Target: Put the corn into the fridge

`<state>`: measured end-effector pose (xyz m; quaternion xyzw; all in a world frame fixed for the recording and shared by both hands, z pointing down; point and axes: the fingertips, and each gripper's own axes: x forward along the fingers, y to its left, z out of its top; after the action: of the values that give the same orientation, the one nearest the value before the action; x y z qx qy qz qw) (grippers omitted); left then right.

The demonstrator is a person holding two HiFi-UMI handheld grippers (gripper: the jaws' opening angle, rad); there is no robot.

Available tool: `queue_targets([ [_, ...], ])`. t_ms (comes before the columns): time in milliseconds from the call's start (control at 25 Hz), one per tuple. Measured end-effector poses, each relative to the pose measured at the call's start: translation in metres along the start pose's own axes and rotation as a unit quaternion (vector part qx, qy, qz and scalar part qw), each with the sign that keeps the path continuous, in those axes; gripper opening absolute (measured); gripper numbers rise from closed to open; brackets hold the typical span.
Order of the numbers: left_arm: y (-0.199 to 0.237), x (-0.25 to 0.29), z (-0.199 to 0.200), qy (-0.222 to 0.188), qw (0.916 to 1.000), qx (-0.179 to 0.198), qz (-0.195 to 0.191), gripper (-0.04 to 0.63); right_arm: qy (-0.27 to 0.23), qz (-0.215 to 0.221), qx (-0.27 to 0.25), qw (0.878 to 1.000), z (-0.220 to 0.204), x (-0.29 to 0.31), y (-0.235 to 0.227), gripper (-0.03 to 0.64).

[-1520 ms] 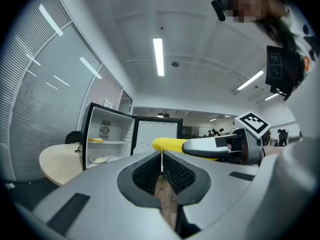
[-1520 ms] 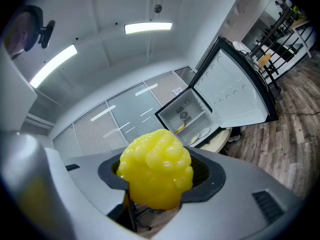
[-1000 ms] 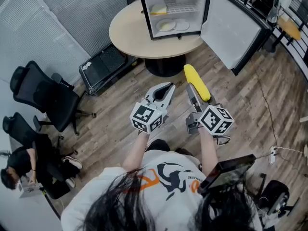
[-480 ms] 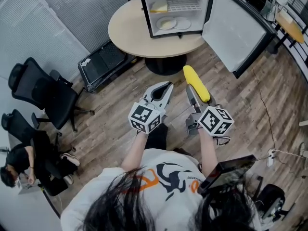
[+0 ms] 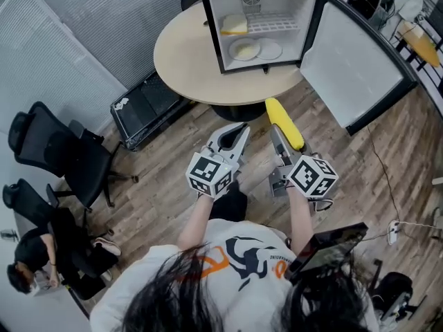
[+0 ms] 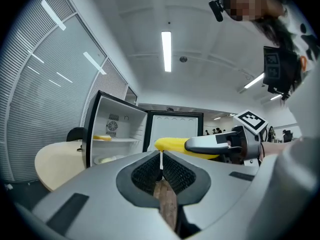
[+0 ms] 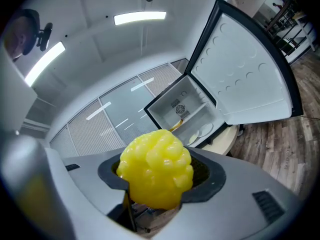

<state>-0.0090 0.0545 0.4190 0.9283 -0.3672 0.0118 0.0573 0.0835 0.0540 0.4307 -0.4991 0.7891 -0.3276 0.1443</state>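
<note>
- The right gripper [image 7: 156, 184] has its fingers clenched on the corn [image 7: 157, 173]. The cob sticks out past the tips towards 12 o'clock.
- The left gripper [image 6: 161, 155] has its fingers pressed together with nothing between them. It is just beside the right one, at its 9 o'clock.
- The fridge [image 5: 212, 28] stands on the round table [image 5: 185, 55] at 12 o'clock, its door [image 5: 354, 62] swung wide to 2 o'clock.
- Bare floor [image 5: 163, 178] lies between grippers and table; a chair [image 5: 64, 151] stands well apart at 9 o'clock.
</note>
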Motion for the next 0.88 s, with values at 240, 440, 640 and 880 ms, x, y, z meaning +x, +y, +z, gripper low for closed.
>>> queue_targets([
  [240,0.064,0.028,0.012,-0.002,0.9999,-0.006,-0.016,0.014,-0.002,-0.014,0.000,1.000,0.014,0.068,0.000,0.253],
  [440,0.109,0.046,0.017,-0.003,0.9995,-0.010,-0.030,0.014,-0.005,-0.026,-0.001,1.000,0.020,0.113,0.000,0.253],
  [640,0.143,0.060,0.020,-0.008,0.9988,-0.013,-0.046,0.014,-0.009,-0.038,-0.003,0.999,0.021,0.149,0.001,0.253],
  [880,0.164,0.073,0.014,-0.002,0.9976,-0.020,-0.066,0.014,-0.010,-0.055,-0.002,0.998,0.019,0.171,-0.004,0.253],
])
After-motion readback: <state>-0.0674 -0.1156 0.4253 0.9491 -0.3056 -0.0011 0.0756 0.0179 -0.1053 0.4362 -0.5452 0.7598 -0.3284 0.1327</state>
